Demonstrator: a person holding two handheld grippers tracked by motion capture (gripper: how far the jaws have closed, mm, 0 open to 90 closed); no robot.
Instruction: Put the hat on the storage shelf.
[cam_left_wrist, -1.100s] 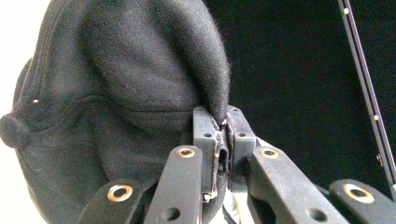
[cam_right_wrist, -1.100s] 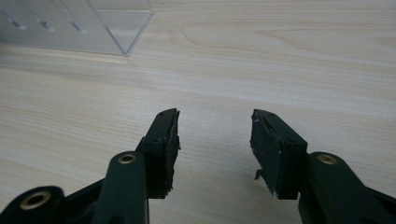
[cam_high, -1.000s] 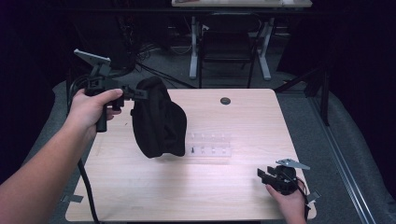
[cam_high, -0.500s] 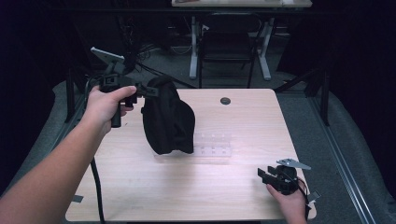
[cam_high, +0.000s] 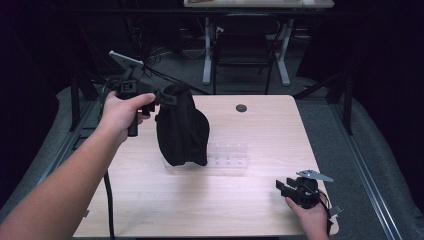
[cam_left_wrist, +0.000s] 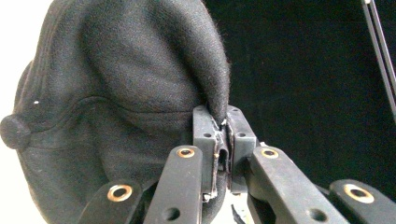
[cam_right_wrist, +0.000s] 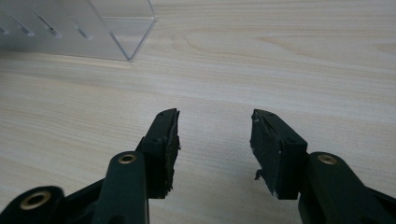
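A black cap (cam_high: 181, 127) hangs in the air over the left half of the wooden table (cam_high: 250, 205). It hangs down loose, like a floppy bag, and its bottom edge is just above the tabletop. In the left gripper view, the cap (cam_left_wrist: 116, 107) looks very big and close, and a little round button (cam_left_wrist: 14, 132) sits on its top at the left.

The left gripper (cam_high: 167, 98) holds the cap up by its edge. Its two black jaws are pressed tight together with a fold of the black cloth pinched between them. You can see that pinch well in the left gripper view (cam_left_wrist: 223, 140). The person's left hand (cam_high: 122, 111) is wrapped around the gripper's handle, up above the far left side of the table.

Just beside the cap, on its right, a clear plastic box (cam_high: 227, 157) rests on the table. The cap hides its left end.

The right gripper (cam_high: 286, 187) rests low at the near right corner of the table, well apart from the cap. Its jaws are spread wide with nothing between them (cam_right_wrist: 215, 140), just bare wood. A corner of the clear box (cam_right_wrist: 121, 28) shows far off. A small dark round hole (cam_high: 241, 108) is in the table near its far edge.
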